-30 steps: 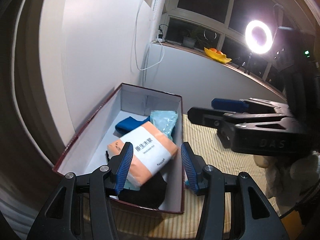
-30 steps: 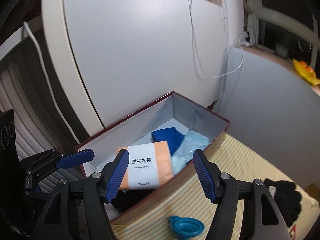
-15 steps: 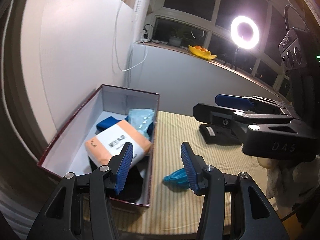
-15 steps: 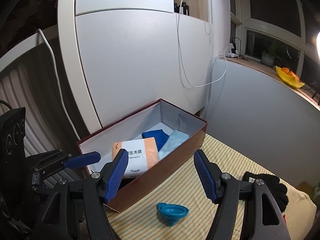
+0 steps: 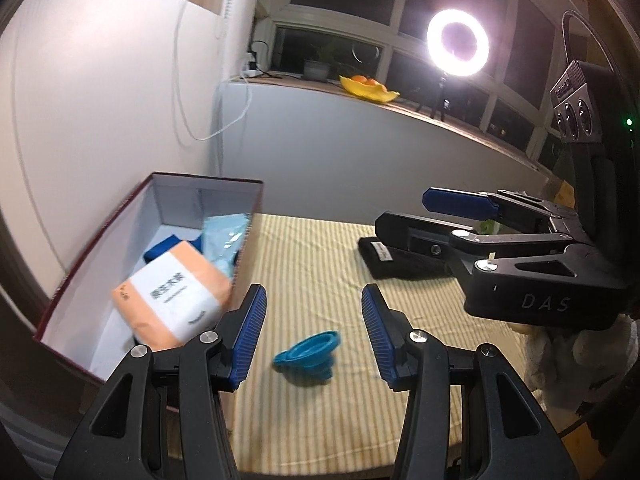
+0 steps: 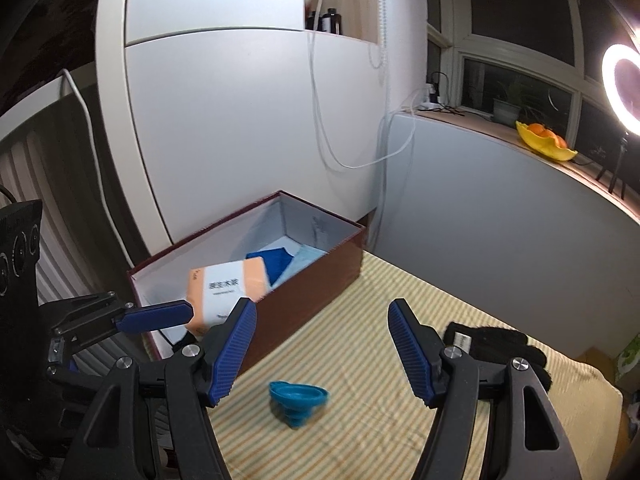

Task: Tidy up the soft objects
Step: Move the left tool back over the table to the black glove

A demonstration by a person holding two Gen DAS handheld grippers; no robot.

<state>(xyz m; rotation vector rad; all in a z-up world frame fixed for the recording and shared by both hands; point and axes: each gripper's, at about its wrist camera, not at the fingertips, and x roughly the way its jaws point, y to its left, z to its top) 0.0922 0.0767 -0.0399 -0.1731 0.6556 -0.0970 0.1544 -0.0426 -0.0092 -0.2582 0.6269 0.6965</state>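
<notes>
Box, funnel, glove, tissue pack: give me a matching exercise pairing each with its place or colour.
Things:
1. tissue pack
2. funnel
3. glove
4. box

Descriptions:
A. black, lying on the striped cloth by the right gripper
B. dark red outside, white inside
C. blue, on the cloth outside the box
D. orange and white, inside the box

Pairs: 1-D, 2-C, 3-A, 4-B

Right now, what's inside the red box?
Inside the red box: an orange tissue pack on top, a dark blue cloth, and a light blue packet. Something black lies beneath the pack, mostly covered.
</notes>
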